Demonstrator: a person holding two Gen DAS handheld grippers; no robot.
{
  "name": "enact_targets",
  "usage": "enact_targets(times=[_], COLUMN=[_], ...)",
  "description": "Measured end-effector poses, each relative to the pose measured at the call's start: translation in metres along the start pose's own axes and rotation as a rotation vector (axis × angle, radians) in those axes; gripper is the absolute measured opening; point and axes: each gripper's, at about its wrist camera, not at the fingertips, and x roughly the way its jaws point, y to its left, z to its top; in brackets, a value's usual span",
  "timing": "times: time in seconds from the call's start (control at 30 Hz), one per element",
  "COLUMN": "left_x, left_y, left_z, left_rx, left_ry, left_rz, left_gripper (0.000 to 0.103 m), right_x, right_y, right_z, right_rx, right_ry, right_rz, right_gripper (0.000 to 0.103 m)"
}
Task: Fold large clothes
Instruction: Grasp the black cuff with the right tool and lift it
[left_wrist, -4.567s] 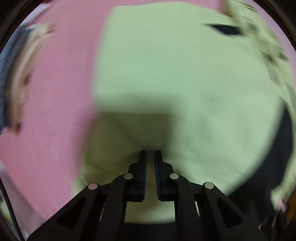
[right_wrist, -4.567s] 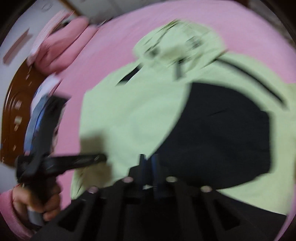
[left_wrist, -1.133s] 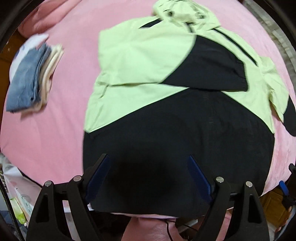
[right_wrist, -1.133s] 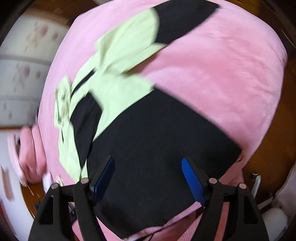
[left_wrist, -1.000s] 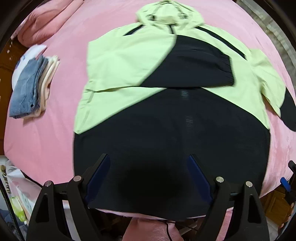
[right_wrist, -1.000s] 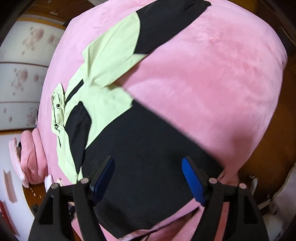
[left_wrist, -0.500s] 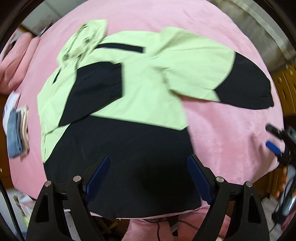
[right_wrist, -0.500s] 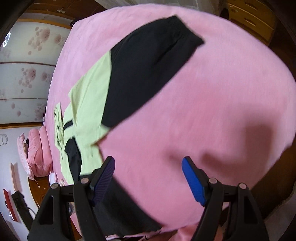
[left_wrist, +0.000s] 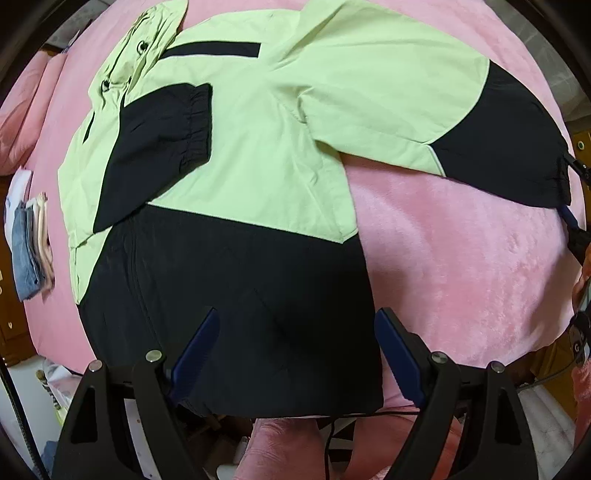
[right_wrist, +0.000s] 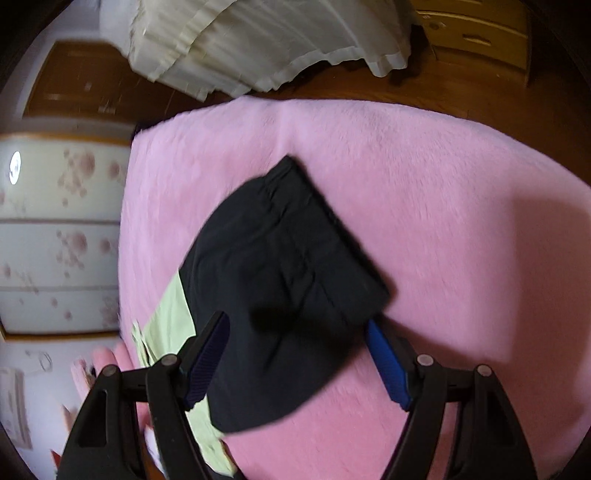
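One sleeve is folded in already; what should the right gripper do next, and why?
Probably ease the open right gripper down and close on the black cuff of the spread sleeve. That sleeve lies flat on the pink plush blanket, while the other sleeve is already folded across the green-and-black jacket.

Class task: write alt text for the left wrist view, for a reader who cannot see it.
A lime-green and black hooded jacket lies flat on a pink blanket, one sleeve folded across its chest, the other stretched out to the side. The open left gripper hovers over the black hem; folded clothes sit at the far left.
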Motion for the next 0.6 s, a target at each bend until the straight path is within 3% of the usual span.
enact_targets(times=[0.03,0.07,0.17,0.3,0.4,0.6], left_x=[0.001,0.002,0.004,0.009,0.012,-0.008], left_y=[0.000,0.003,0.006,0.011,0.013,0.032], left_z=[0.000,-0.002,-0.007,-0.018,-0.028,-0.050], left_rx=[-0.005,-0.017,-0.043,-0.064,-0.062,-0.098], left_ry=[0.003,0.006,0.019,0.048,0.082,0.020], left_rz=[0.001,0.000,-0.010,-0.026,-0.017,-0.022], left_gripper=[0.085,0.085,0.084,0.085,0.085,0.085], right_x=[0.001,0.002,0.003,0.002,-0.005,-0.032], right_y=[-0.001,-0.001,-0.007,-0.016,-0.007,0.021], right_z=[0.002,0.002,0.003,0.002,-0.001,-0.024], right_rx=[0.009,0.016,0.025,0.072,0.031,-0.050], right_ry=[-0.008,-0.017,-0.017,0.013,0.029,0.048], right_rz=[0.013,0.014,-0.016,0.014,0.005,0.044], right_gripper=[0.071,0.061,0.009,0.009,0.009,0.009])
